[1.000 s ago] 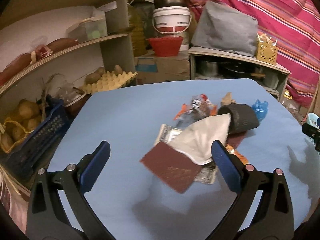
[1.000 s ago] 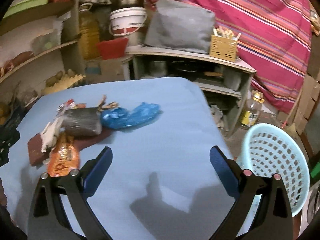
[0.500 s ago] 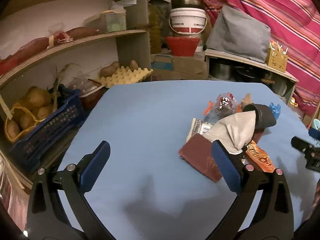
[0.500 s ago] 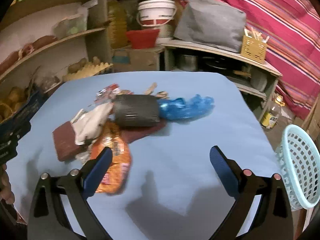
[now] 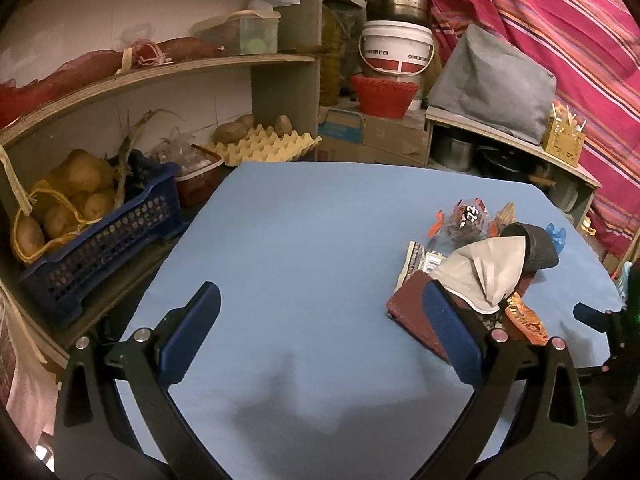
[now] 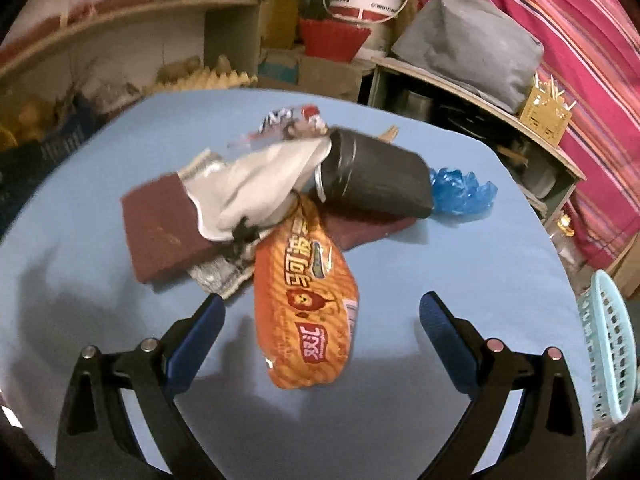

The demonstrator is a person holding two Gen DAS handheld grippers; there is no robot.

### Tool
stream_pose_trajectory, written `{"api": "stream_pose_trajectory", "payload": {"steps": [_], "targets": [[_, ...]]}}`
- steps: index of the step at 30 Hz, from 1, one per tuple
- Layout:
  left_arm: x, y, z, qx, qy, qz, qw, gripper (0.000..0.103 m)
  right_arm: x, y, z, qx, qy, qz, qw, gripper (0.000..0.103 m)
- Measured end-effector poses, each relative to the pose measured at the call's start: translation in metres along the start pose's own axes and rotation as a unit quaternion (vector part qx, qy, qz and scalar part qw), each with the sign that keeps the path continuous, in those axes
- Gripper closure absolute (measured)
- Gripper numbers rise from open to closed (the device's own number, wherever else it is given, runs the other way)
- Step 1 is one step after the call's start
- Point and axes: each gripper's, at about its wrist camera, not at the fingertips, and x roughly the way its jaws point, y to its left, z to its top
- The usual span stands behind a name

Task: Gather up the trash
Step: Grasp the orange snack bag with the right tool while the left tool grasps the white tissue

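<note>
1. A pile of litter sits on the blue-covered bench [image 6: 460,264]; at its left edge lies a flat maroon card [image 6: 160,224], stiff-looking and probably easiest to pinch by an overhanging edge.
2. Draped over it, a white cloth-like sheet [image 6: 256,184] looks soft and light and would likely bunch when squeezed.
3. Nearest the right gripper [image 6: 320,336], whose jaws stand wide apart and empty, is an orange snack packet [image 6: 308,304]; its glossy film looks slippery and light, so a grip across its near end seems safest.
4. Behind it a black cup [image 6: 376,180] lies on its side, rigid but likely to roll, with a crumpled blue plastic scrap [image 6: 460,192] beside its base.
5. At far right, off the bench, stands a pale blue basket [image 6: 608,340], seen only in the right wrist view.
6. The left wrist view alone shows the left gripper [image 5: 320,336], jaws spread and holding nothing over bare bench, the pile to its right, and a blue crate [image 5: 100,236] of potatoes on the shelf.
</note>
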Motion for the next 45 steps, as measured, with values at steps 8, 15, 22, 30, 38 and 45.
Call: {"api": "stream_pose_trajectory", "payload": {"steps": [8,15,22,30,38,45], "targets": [[0.005,-0.004,-0.002,0.007,0.006,0.0,1.0,0.005,0.012,-0.008,0.004,0.001,0.015,0.006,1.0,0.048],[0.011,-0.019,-0.002,0.018,0.014,-0.009,0.9997,0.005,0.014,-0.013,0.006,-0.027,0.015,0.05,0.998,0.086],[0.014,-0.055,-0.004,0.046,0.018,-0.022,0.9985,0.005,0.005,-0.035,0.009,-0.044,0.001,0.07,0.997,0.098],[0.026,-0.09,-0.002,0.054,0.03,-0.041,0.9973,0.005,-0.015,-0.089,0.0,-0.015,-0.009,0.067,0.998,0.098],[0.045,-0.133,-0.002,0.08,0.044,-0.058,0.9941,0.005,-0.017,-0.163,-0.011,0.052,-0.009,0.042,0.998,0.098],[0.069,-0.16,-0.001,0.098,0.056,-0.058,0.9919,0.005,-0.012,-0.199,-0.014,0.101,-0.01,0.041,0.994,0.098]]}}
